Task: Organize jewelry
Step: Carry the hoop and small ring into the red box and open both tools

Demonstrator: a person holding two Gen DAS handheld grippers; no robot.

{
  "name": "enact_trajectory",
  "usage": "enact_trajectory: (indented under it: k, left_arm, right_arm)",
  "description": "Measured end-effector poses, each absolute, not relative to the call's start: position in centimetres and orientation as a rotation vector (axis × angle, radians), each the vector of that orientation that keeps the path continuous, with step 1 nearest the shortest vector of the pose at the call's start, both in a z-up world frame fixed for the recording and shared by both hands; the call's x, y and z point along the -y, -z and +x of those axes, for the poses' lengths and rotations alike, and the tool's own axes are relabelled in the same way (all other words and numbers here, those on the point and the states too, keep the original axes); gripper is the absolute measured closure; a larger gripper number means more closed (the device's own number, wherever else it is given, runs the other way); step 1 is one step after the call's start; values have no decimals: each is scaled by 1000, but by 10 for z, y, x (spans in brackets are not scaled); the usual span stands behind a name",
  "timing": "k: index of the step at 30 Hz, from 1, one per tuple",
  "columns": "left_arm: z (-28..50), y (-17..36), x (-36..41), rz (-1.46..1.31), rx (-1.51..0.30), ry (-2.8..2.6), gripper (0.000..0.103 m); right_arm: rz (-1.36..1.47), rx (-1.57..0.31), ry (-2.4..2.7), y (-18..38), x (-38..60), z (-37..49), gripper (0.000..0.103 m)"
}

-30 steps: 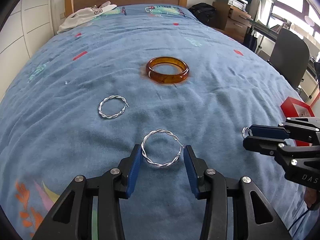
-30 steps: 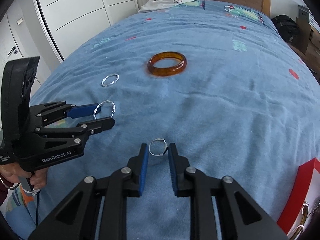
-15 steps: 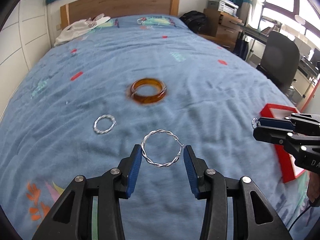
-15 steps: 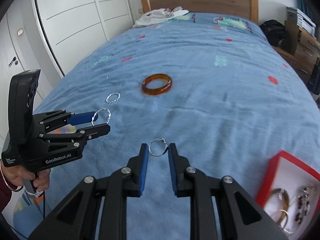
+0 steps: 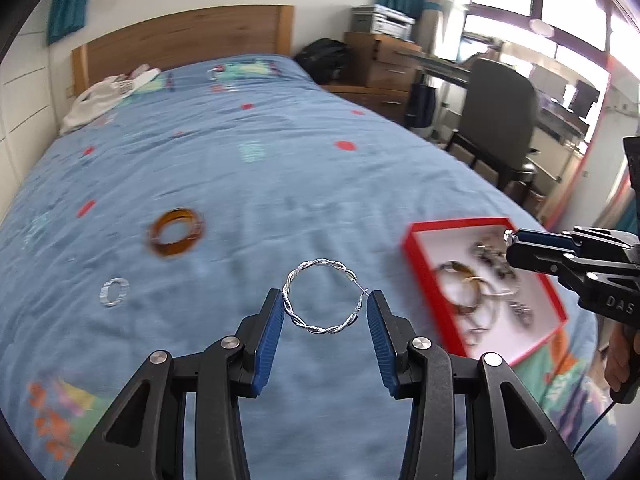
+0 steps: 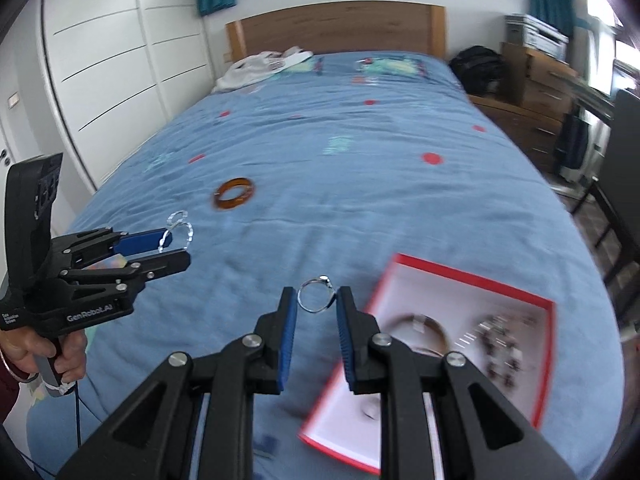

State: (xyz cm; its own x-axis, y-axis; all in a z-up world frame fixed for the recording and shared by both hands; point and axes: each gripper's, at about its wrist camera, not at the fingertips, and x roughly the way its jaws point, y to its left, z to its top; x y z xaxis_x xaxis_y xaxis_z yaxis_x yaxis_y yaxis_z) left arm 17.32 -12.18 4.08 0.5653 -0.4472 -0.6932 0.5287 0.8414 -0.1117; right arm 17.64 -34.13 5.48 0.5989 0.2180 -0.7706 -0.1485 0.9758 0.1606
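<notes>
My left gripper (image 5: 325, 310) is shut on a large twisted silver hoop earring (image 5: 320, 299), held above the blue bedspread. My right gripper (image 6: 317, 300) is shut on a small silver ring (image 6: 315, 295). The red jewelry box (image 5: 416, 264) with a white inside lies on the bed to the right of the left gripper, and in the right wrist view the box (image 6: 472, 276) sits just below and right of the ring. Several pieces lie in it. An amber bangle (image 5: 177, 232) and a second twisted silver hoop (image 5: 114, 292) lie on the bedspread to the left.
White clothing (image 5: 104, 96) lies by the wooden headboard (image 5: 180, 36). An office chair (image 5: 496, 120), a wooden dresser (image 5: 384, 64) and a black bag (image 5: 326, 58) stand to the right of the bed. White wardrobe doors (image 6: 100, 60) line the left side.
Both grippers rose and swung right, each still holding its piece. The red box has come fully into both views; the bangle and the loose hoop have slid left and farther away.
</notes>
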Motion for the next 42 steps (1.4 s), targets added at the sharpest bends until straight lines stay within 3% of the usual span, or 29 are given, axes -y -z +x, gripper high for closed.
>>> enact_trajectory:
  k: [19, 42]
  left_arm:
    - [144, -10, 266, 214, -855, 775, 61]
    - [147, 47, 301, 266, -975, 817, 61]
  right_arm:
    - [186, -974, -60, -15, 461, 125, 84]
    - [212, -1097, -116, 50, 473, 135, 84]
